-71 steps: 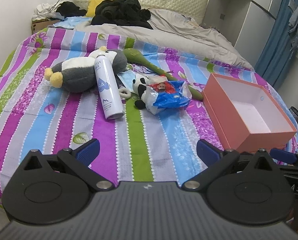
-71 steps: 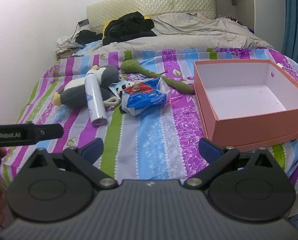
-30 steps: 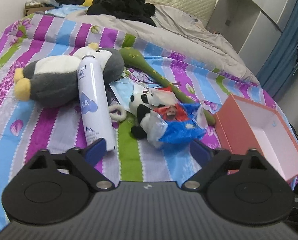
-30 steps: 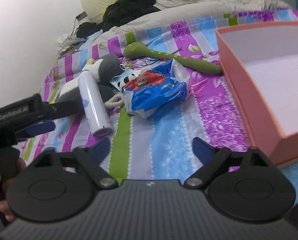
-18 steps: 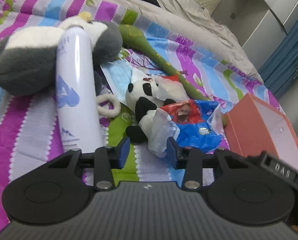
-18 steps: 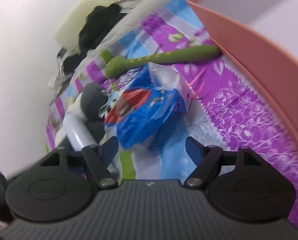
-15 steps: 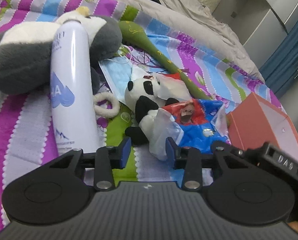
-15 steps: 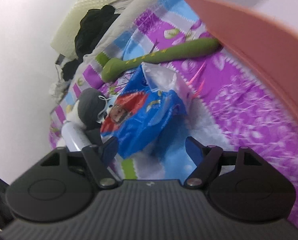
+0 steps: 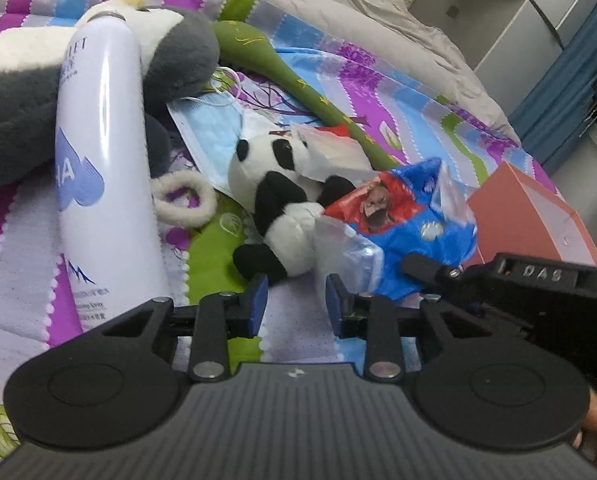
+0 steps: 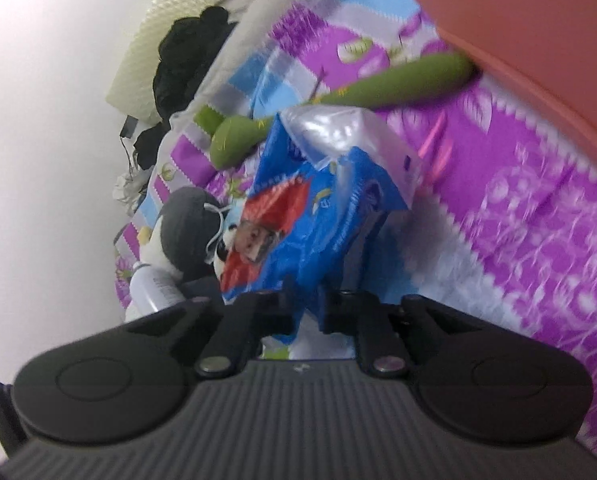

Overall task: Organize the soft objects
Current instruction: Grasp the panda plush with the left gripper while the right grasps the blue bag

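Observation:
A small panda plush (image 9: 276, 204) lies on the striped bedspread, partly under a blue and red snack bag (image 9: 402, 220). My left gripper (image 9: 294, 306) sits just in front of the panda's foot, jaws narrowed but apart and empty. My right gripper (image 10: 306, 308) has closed its jaws on the lower corner of the snack bag (image 10: 318, 216); it also shows in the left wrist view (image 9: 422, 266) touching the bag. A grey and white penguin plush (image 9: 38, 92) and a green plush snake (image 9: 282, 68) lie behind.
A white spray can (image 9: 102, 168) lies left of the panda against the penguin. A blue face mask (image 9: 210, 128) lies under the panda. An open pink box (image 9: 530, 220) stands at the right, close above my right gripper (image 10: 518, 40). Grey duvet and dark clothes lie at the headboard.
Both grippers moved forward toward the pile and narrowed. My right gripper closed on the snack bag's corner and tilted. My left gripper came up to the panda's foot.

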Demonstrator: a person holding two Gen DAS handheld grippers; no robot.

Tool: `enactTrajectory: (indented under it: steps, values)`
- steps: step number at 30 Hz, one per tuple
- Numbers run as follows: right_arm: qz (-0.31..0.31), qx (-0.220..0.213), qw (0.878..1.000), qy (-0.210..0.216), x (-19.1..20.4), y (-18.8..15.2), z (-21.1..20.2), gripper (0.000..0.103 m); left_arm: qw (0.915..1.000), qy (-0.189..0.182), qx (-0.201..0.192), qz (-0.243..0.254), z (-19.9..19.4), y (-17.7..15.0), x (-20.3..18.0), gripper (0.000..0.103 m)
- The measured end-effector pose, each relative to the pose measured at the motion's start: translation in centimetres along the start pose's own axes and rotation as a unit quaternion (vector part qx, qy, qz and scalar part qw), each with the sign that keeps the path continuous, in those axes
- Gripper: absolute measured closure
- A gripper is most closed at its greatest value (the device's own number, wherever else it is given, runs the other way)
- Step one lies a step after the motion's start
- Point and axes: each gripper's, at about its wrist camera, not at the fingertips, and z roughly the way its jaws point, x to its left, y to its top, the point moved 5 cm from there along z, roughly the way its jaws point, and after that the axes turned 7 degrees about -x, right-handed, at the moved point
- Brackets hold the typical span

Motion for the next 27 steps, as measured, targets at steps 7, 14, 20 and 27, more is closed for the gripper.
enactTrajectory:
  steps: [7, 14, 20, 27]
  values:
    - [-0.065, -0.020, 0.997, -0.034, 0.0, 1.8, -2.1, 0.096, 0.9998, -0.020, 0.001, 0.008, -0.2, -0.6, -0.9, 0.065]
    - [-0.200, -0.038, 0.970, -0.131, 1.1, 1.7, -4.0, 0.097, 0.9985, -0.048, -0.003, 0.028, -0.3, -0.6, -1.9, 0.046]
    - [-0.246, -0.038, 0.957, -0.146, 1.1, 1.5, -5.9, 0.097, 0.9989, -0.034, -0.030, 0.013, 0.6, 0.2, -2.4, 0.023]
    - [-0.229, -0.002, 0.963, -0.139, -0.1, 0.4, -5.7, 0.094, 0.9957, 0.051, -0.048, 0.060, 3.9, 0.2, -2.2, 0.021]
